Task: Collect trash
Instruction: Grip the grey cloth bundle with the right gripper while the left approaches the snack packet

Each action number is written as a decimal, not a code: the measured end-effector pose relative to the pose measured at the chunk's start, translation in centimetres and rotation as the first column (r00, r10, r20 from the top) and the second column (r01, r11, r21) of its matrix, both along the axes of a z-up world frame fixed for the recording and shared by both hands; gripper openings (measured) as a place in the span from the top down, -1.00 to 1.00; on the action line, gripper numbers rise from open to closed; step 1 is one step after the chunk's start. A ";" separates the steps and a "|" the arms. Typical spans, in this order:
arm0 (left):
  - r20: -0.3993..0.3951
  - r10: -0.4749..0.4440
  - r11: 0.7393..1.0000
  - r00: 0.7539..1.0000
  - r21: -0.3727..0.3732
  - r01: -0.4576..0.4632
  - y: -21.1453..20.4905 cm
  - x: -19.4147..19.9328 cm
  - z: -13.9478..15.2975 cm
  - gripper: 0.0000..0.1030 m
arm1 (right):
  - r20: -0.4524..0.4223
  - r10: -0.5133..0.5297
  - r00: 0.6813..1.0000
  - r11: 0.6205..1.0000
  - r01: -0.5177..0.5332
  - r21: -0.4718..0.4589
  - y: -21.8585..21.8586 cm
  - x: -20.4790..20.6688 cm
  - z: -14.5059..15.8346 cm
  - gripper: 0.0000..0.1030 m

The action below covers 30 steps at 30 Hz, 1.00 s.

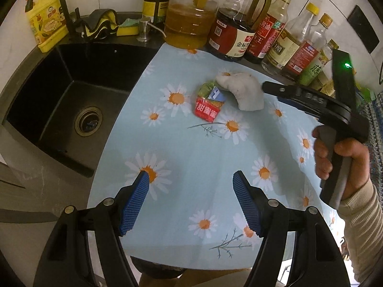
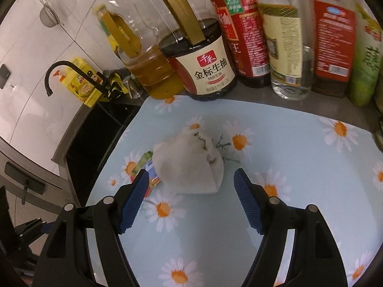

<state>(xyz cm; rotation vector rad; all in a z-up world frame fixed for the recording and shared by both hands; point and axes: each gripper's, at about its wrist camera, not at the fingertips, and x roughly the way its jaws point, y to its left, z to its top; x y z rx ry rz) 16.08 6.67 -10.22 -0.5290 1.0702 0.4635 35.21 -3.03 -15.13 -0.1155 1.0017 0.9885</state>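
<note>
A crumpled white cloth-like wad (image 1: pixel 241 91) lies on the daisy-print mat (image 1: pixel 191 148), touching a red and green snack wrapper (image 1: pixel 208 102). My left gripper (image 1: pixel 191 179) is open and empty, low over the mat, well short of both. My right gripper (image 2: pixel 191 177) is open, its jaws either side of the wad (image 2: pixel 191 165), just in front of it. The wrapper (image 2: pixel 146 167) is partly hidden behind the right gripper's left finger. The right gripper also shows in the left wrist view (image 1: pixel 270 87), next to the wad.
A black sink (image 1: pixel 71 110) with a drain lies left of the mat. Oil, soy sauce and vinegar bottles (image 2: pixel 210 67) line the back of the counter. A yellow detergent jug (image 1: pixel 47 26), faucet and sponges stand behind the sink.
</note>
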 end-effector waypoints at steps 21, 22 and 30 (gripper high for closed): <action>0.007 0.057 0.998 0.998 0.020 -0.058 1.2 2.5 0.0 -0.49 | 0.001 0.093 0.996 0.994 -0.093 -0.062 2.7 1.3 -0.5 0.63; 0.007 0.052 0.998 0.999 0.021 -0.052 1.2 2.8 0.0 -0.49 | -0.002 0.089 0.996 0.995 -0.089 -0.051 2.3 1.3 -0.2 0.63; -0.012 -0.013 0.998 1.000 0.057 0.013 1.1 6.7 -0.4 -0.65 | -0.001 0.063 0.998 0.998 -0.063 0.001 -1.9 1.2 2.2 0.63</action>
